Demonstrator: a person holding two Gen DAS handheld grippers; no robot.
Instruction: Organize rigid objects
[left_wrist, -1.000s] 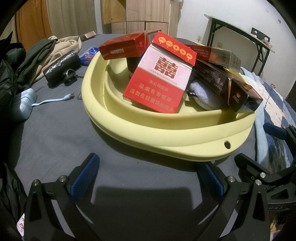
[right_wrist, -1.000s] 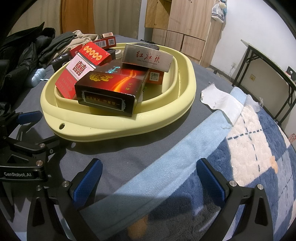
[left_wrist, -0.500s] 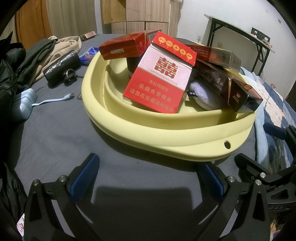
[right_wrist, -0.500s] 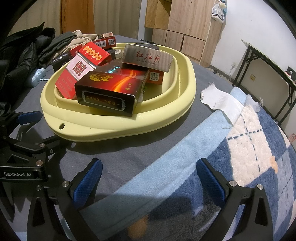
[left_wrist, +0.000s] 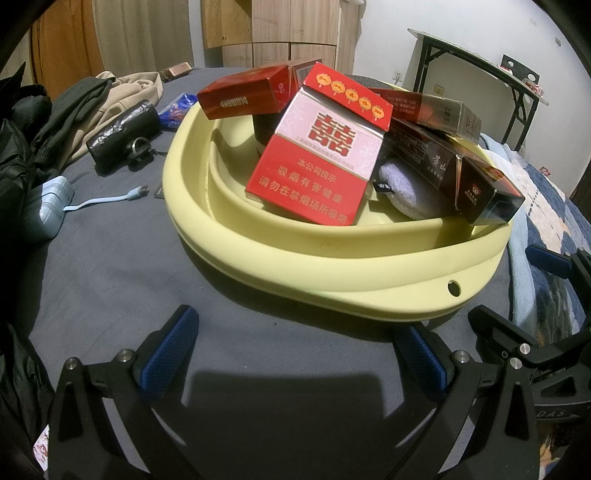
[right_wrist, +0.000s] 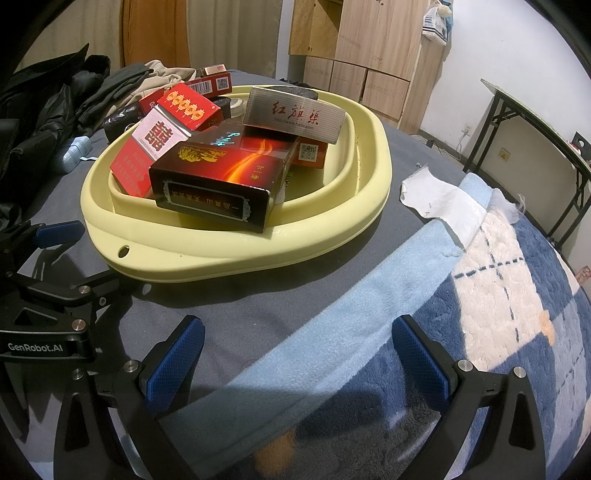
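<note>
In the left wrist view nothing has moved since a second ago: the left gripper stays spread and empty just before the yellow basin with the boxes, and in the right wrist view the right gripper, also spread, waits likewise, so sorting has not begun.

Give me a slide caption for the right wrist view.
Open right gripper hovers before a yellow basin piled with cigarette cartons.
</note>
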